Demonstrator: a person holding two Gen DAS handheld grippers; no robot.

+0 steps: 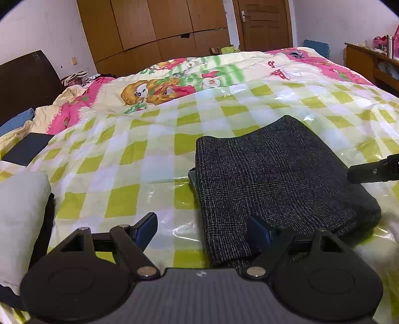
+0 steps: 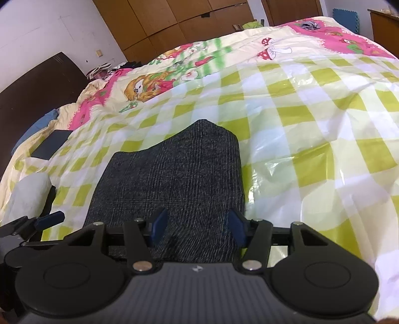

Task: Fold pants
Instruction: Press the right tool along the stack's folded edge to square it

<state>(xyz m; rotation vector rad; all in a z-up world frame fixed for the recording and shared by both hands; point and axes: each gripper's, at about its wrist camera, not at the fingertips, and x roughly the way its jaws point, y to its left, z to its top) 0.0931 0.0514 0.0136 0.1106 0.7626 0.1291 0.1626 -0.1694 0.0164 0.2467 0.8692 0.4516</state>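
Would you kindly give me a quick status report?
Left gripper open, right gripper open, both empty. Pants folded flat on checkered sheet. Nothing blocking.

Bed [image 1: 324, 82]: covered near by a glossy green-and-white checked sheet [image 1: 139, 154]; beyond it a cream and pink cartoon quilt [image 1: 174, 84] printed with mushrooms.
Dark headboard [image 1: 27, 79], far left.
Blue cloth [image 1: 17, 122], left edge, below the headboard.
Dark flat pad [image 1: 27, 148], left, on the quilt.
White roll [image 1: 22, 219], near left.
Wooden wardrobe [image 1: 154, 27], far wall; wooden door [image 1: 264, 22] to its right.
Blue foam mat [image 1: 316, 47], far right.
Wooden shelf [image 1: 369, 62], right edge, with clutter on top.
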